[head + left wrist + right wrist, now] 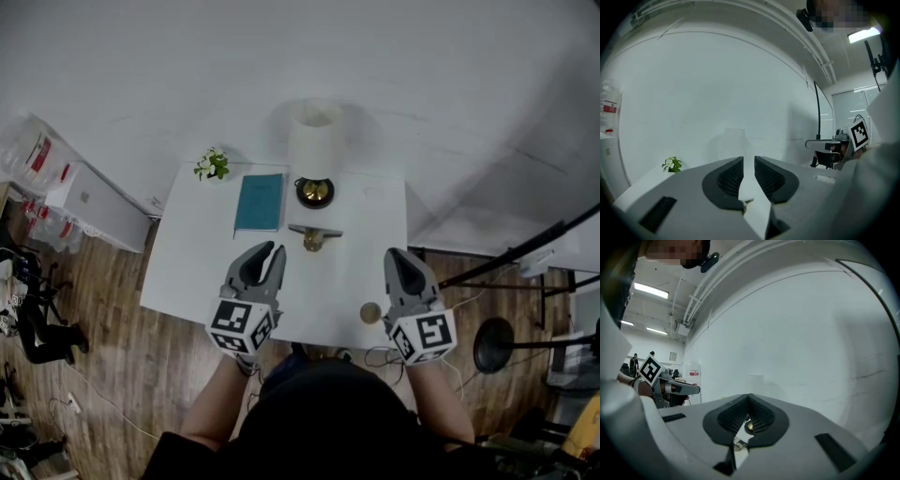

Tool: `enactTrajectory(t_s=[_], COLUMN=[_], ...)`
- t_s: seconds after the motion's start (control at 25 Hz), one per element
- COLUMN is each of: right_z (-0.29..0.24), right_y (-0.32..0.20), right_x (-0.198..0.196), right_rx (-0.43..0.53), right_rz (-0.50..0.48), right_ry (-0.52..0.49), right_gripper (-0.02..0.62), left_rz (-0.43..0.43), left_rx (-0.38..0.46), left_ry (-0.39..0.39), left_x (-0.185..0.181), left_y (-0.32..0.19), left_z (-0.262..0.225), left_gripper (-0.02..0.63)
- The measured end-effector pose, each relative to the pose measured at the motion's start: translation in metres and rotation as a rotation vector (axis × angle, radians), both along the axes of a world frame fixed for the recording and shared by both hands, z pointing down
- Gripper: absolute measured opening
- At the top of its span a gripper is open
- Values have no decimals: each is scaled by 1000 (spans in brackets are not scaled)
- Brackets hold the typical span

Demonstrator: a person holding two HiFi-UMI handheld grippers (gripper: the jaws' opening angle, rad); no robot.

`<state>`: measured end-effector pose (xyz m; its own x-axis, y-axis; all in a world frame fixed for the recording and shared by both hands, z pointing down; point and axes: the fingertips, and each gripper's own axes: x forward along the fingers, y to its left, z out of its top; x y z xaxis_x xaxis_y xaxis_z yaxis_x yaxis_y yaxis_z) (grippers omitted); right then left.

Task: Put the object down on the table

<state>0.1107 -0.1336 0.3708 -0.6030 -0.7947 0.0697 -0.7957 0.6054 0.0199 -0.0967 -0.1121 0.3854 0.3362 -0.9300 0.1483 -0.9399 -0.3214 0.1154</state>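
A small round tan object [370, 312] lies on the white table [187, 253] near its front edge, just left of my right gripper [405, 265]. That gripper hovers over the table's right front and its jaws meet at the tips, holding nothing; in the right gripper view [749, 398] only a brassy glint shows in the slit behind the tips. My left gripper [269, 255] hangs over the table's front middle. In the left gripper view [749, 161] its jaws stand a narrow gap apart with nothing between them.
At the back of the table stand a lamp with a white shade [316, 139] and brass base [315, 192], a teal book [260, 202], a small green plant [214, 166] and a little brass piece on a grey stand [314, 236]. A black floor stand [497, 344] is at the right.
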Motion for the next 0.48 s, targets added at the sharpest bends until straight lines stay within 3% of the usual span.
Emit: enactTrajectory(t_s=[0.48], right_z=[-3], right_y=[-2], right_x=[-5], right_rx=[18], right_rz=[12], right_ry=[5], right_gripper=[5], left_rz=[18], left_rx=[-5], left_ry=[2], left_x=[-3], left_y=[-5], left_z=[4], left_gripper=[71])
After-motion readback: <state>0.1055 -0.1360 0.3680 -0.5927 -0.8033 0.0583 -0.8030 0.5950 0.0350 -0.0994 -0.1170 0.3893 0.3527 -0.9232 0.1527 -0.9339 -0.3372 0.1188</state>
